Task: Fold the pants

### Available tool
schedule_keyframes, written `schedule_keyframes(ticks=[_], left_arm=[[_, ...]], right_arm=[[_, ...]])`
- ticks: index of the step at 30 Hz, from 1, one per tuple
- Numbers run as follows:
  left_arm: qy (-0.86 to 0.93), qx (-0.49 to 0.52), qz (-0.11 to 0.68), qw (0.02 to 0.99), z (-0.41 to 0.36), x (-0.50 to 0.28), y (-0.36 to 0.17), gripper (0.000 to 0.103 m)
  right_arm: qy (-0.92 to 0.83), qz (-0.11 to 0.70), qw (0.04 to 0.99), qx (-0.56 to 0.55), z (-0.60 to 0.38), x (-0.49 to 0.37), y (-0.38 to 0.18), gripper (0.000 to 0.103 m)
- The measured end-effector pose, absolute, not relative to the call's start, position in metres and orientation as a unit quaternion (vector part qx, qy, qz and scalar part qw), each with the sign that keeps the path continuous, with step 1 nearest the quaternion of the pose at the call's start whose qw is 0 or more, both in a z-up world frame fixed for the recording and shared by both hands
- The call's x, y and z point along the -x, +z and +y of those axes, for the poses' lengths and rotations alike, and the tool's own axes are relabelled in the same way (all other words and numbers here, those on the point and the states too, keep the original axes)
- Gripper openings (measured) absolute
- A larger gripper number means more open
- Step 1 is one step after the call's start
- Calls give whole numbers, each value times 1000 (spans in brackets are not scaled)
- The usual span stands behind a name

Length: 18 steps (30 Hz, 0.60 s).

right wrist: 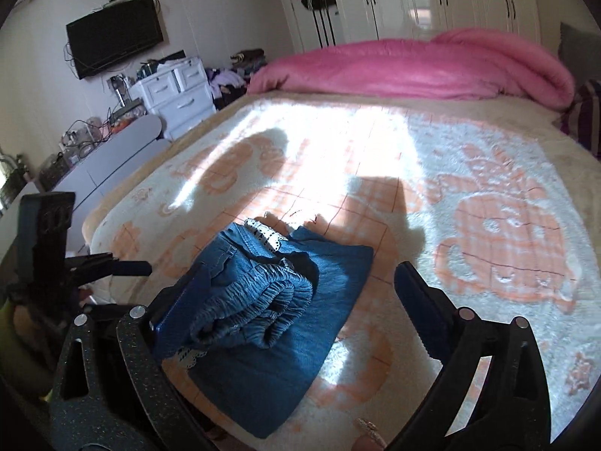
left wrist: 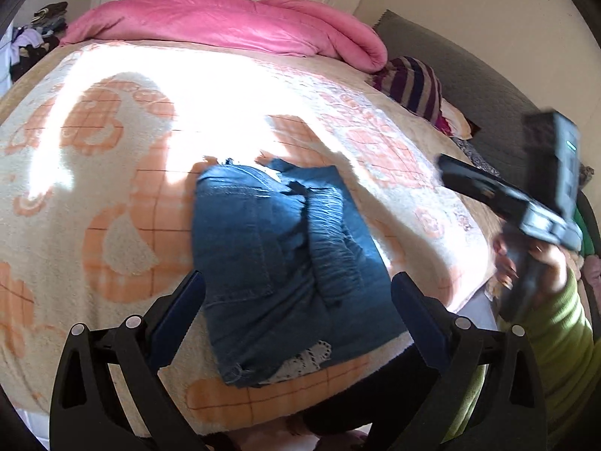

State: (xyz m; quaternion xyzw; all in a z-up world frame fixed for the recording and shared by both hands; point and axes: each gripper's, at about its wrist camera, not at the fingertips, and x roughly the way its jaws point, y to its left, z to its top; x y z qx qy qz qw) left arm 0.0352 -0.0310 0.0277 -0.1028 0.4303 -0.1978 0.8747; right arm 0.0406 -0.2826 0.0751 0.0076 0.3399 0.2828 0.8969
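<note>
Blue denim pants (left wrist: 285, 263) folded compact (lace trim showing); left gripper (left wrist: 298, 308), right gripper (right wrist: 300, 300) wide, empty.

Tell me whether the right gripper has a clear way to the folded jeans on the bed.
Probably yes. The right gripper points down at the folded jeans with its jaws wide and empty, and nothing lies between them. The left gripper sits off to the side.

One folded pants (left wrist: 285, 259), two claws (left wrist: 298, 304) (right wrist: 296, 300), one pink duvet (left wrist: 240, 24).
</note>
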Motion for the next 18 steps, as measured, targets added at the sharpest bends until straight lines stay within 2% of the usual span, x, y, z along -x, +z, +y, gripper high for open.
schedule_keyframes(ticks=[14, 16, 17, 18], left_arm=[[-147, 77, 439, 883, -10, -74, 27, 99], [-144, 83, 452, 876, -6, -90, 22, 99], [-146, 82, 463, 871, -6, -98, 19, 99], [-151, 80, 473, 864, -7, -105, 15, 99]], right_arm=[[344, 301, 881, 119, -235, 50, 65, 94], [362, 297, 868, 165, -212, 60, 57, 86], [369, 296, 861, 186, -203, 63, 54, 70], [380, 297, 852, 204, -194, 65, 50, 61]])
